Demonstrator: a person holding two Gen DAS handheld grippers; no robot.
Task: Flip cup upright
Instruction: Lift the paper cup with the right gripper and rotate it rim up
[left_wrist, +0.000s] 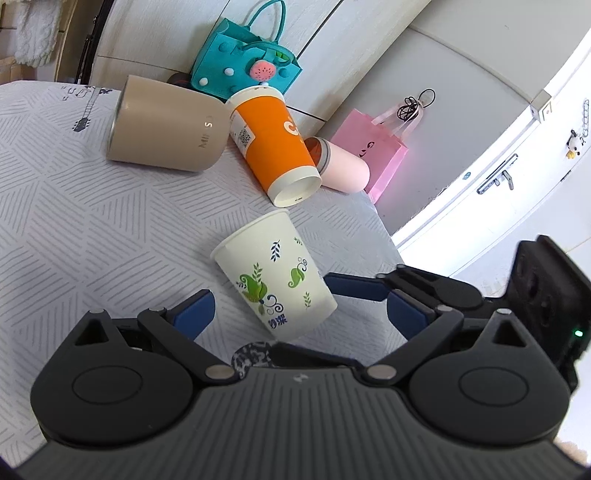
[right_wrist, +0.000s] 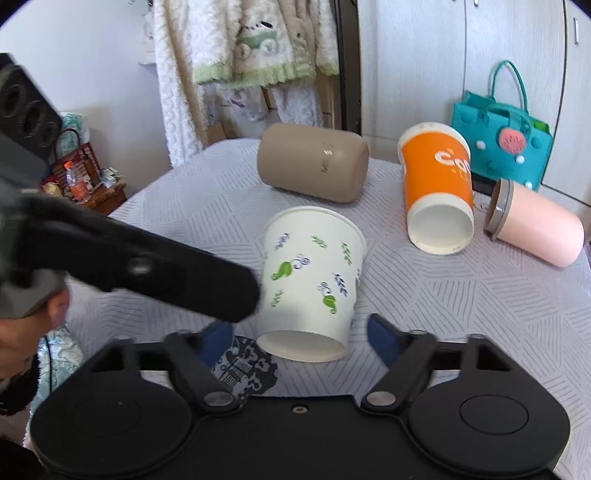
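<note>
White paper cup with the green leaf print is the one in play, lying on its side at centre frame on the grey patterned bench cover, its base facing the right wrist camera and its rim pointing toward the back. Behind it, also tipped over: a beige mug, an orange paper cup and a pink tumbler, all well apart from it.

Right gripper has its fingers spread wide with nothing held, and the cup's base sits right between the blue pads. Left gripper is open too and empty, cup between its fingers; in the right view one left finger looks like it's against the cup's side at mid left, though I can't tell if it's really touching.

My take: paper walls crush easily, so close gently low on the body near the base, where it's stiffest. Then roll the rim upward, using the other gripper as a stop so the cup doesn't skid toward the orange one.
</note>
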